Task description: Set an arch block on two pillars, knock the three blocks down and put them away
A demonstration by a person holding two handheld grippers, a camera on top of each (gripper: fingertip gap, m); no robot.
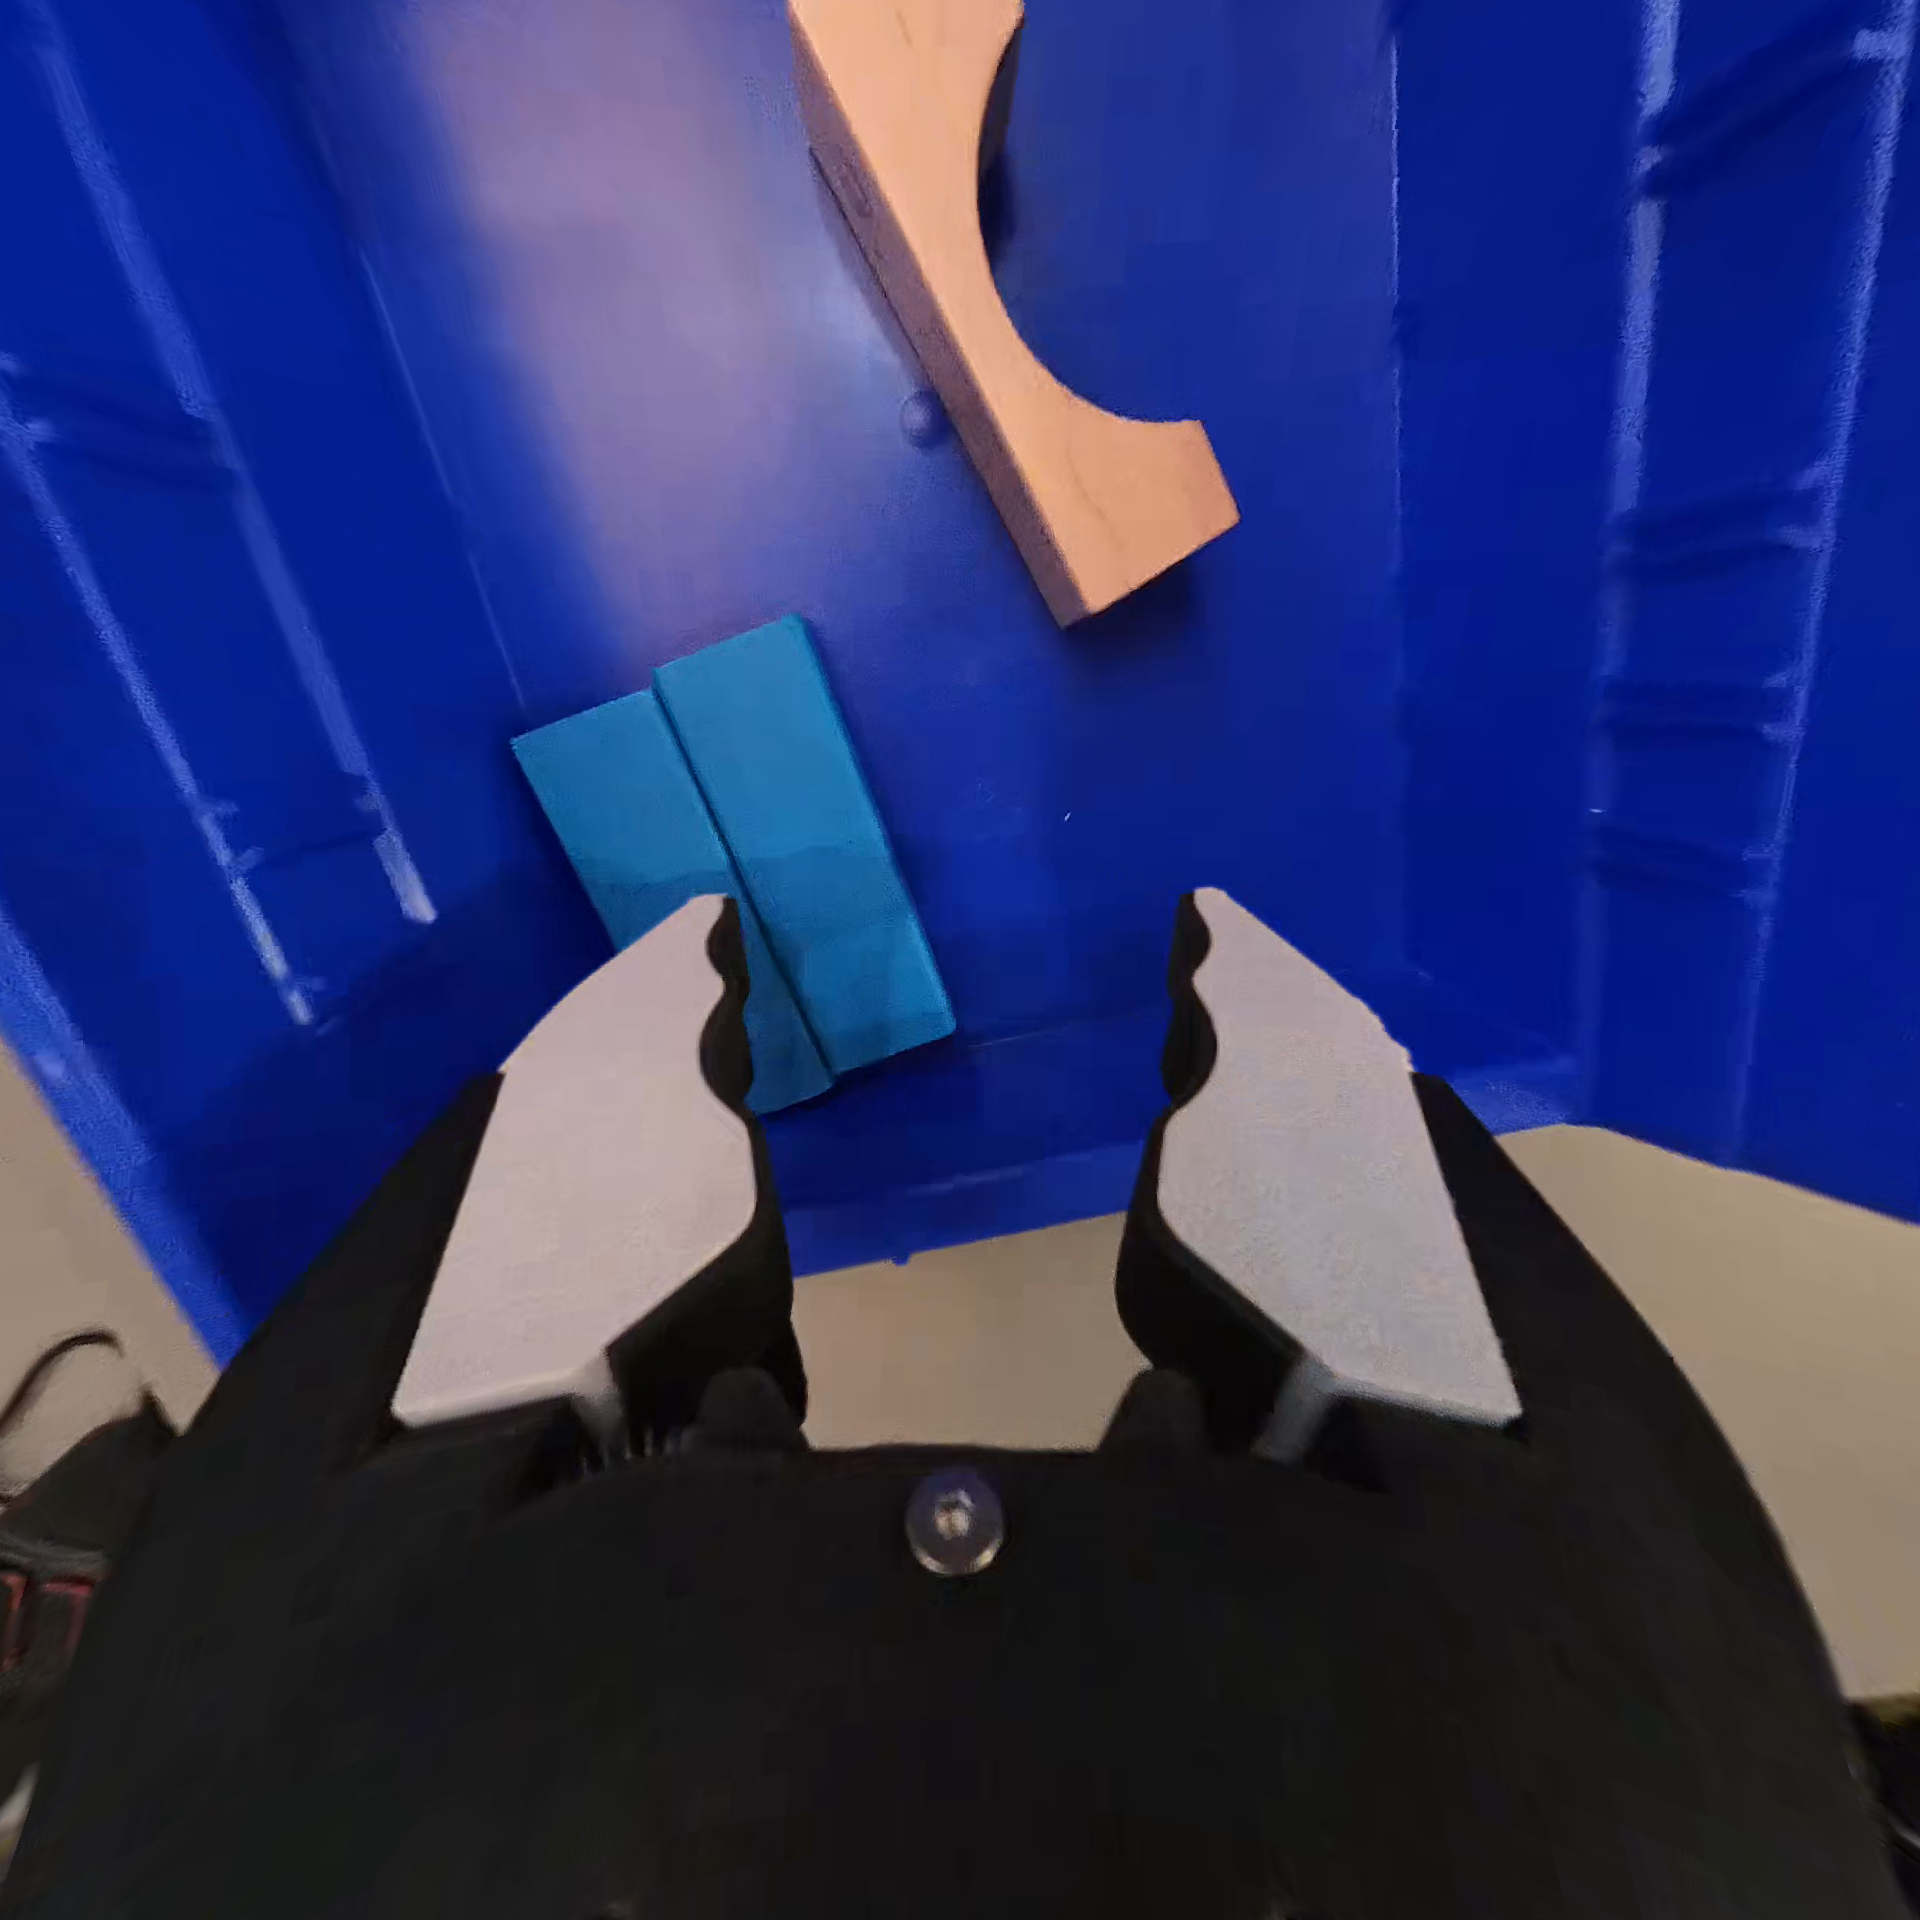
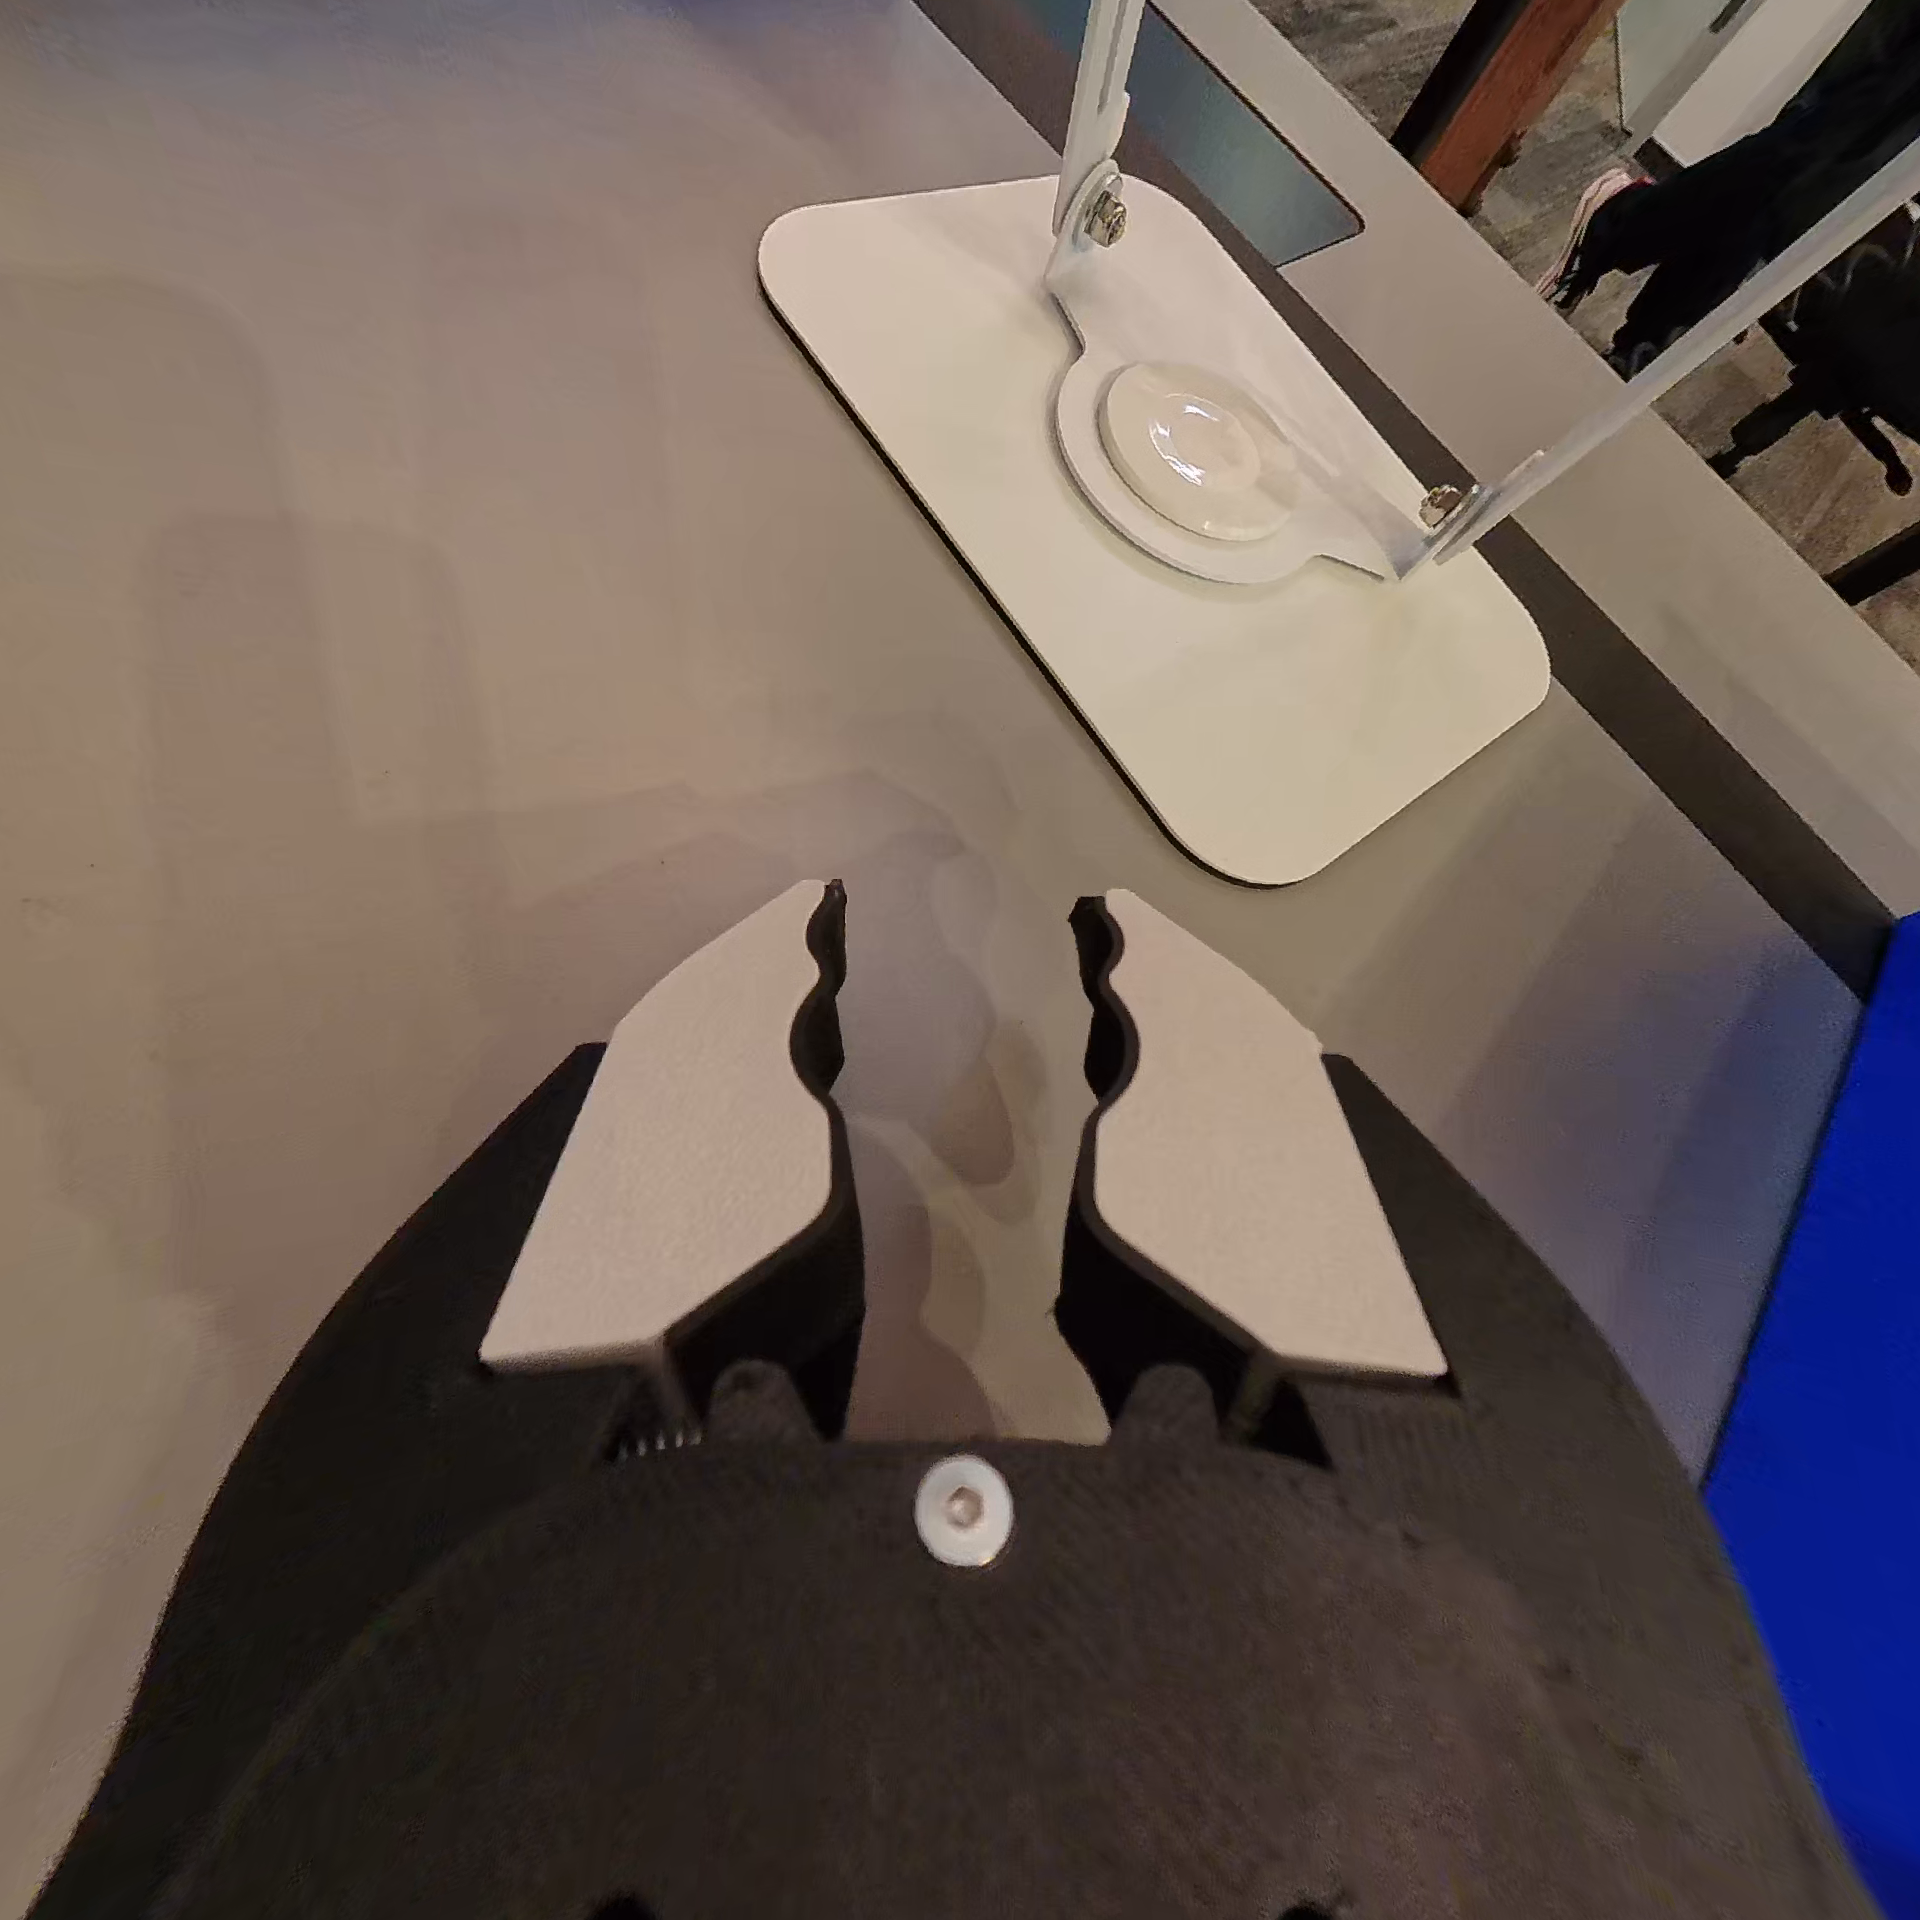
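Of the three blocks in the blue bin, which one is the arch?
The tan wooden block with the curved cutout, lying apart toward the bin's far end. The two blue blocks are plain rectangles, side by side, touching.

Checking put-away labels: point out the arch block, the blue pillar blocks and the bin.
arch block [image 1: 1049, 416]: left wrist view, flat wooden face.
blue pillar blocks [image 1: 790, 831]: left wrist view, top face of right-hand block.
bin [image 1: 1195, 831]: left wrist view, bare floor.

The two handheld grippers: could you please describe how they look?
Both the left gripper and right gripper match: black, matte bodies, each with two pale grey flat-faced fingers with wavy black inner edges, and a round silvery screw in the middle.
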